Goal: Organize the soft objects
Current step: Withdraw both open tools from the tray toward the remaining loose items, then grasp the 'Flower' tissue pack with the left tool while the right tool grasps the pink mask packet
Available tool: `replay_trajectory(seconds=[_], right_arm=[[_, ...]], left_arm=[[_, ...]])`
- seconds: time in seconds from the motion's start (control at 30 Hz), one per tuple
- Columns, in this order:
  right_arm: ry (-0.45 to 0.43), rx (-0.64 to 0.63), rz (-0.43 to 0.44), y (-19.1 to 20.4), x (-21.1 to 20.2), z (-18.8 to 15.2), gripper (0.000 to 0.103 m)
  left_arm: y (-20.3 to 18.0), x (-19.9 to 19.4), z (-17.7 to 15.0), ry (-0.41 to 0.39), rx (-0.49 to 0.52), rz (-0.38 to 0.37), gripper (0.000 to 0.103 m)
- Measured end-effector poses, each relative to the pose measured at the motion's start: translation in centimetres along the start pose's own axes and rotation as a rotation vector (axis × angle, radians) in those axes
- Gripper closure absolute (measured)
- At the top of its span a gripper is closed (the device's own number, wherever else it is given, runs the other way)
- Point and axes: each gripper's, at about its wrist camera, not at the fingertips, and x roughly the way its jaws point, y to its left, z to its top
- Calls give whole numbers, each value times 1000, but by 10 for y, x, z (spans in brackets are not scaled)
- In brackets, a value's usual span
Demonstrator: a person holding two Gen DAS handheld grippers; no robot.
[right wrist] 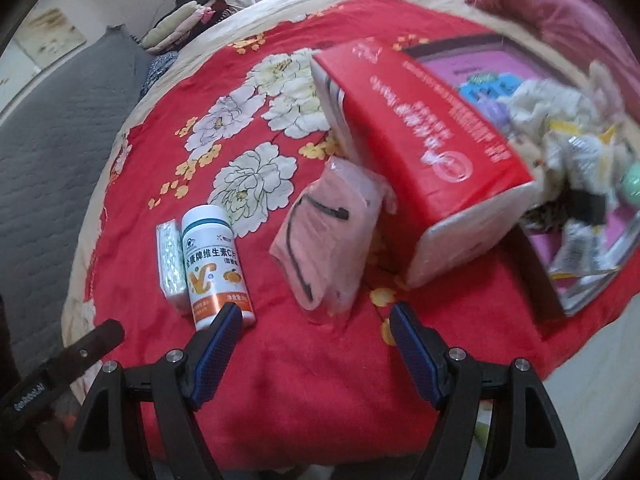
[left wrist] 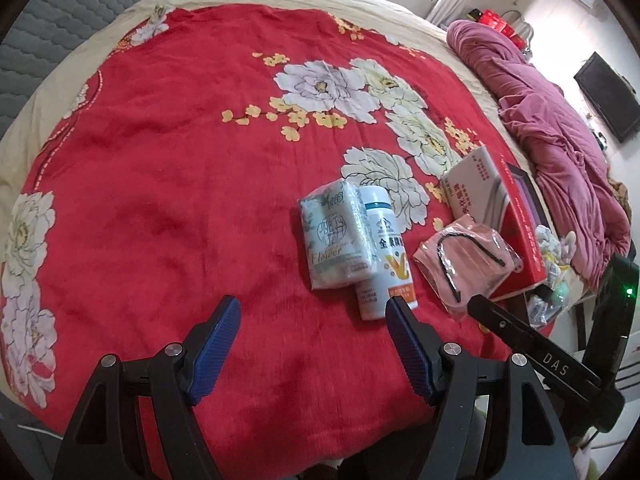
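- Tissue pack (left wrist: pixel 338 236): pale green, plastic-wrapped, lay touching white vitamin bottle (left wrist: pixel 386 256).
- Pink masks (right wrist: pixel 332 236): in clear bag, black ear loops.
- Left gripper (left wrist: pixel 312 314), right gripper (right wrist: pixel 314 320): jaws spread, empty.

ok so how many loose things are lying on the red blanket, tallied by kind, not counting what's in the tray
tissue packs: 1
vitamin bottles: 1
bagged pink face masks: 1
red and white boxes: 1
total: 4
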Motion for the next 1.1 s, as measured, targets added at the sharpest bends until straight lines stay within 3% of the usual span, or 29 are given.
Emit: replay_trajectory(seconds=[0.37, 0.47, 0.53, 0.63, 0.7, 0.83, 0.97, 1.1], right_arm=[[-60, 21, -35, 14, 27, 23, 29], [-79, 21, -45, 16, 32, 28, 38], [-89, 20, -37, 16, 34, 31, 55], [-94, -4, -36, 17, 38, 33, 72], [-88, -40, -37, 21, 40, 32, 78], [-105, -108, -43, 28, 33, 31, 78], [-133, -144, -37, 31, 19, 34, 78], [-147, -145, -22, 29, 9, 39, 78]], left_arm=[[2, 49, 35, 63, -63, -44, 27], [9, 65, 37, 91, -101, -70, 27], [12, 72, 39, 96, -128, -112, 27], [13, 81, 42, 98, -141, -146, 27], [14, 86, 44, 102, -161, -178, 27], [17, 95, 46, 95, -206, -246, 27], [23, 102, 47, 94, -286, -369, 55], [15, 97, 51, 85, -260, -363, 61]])
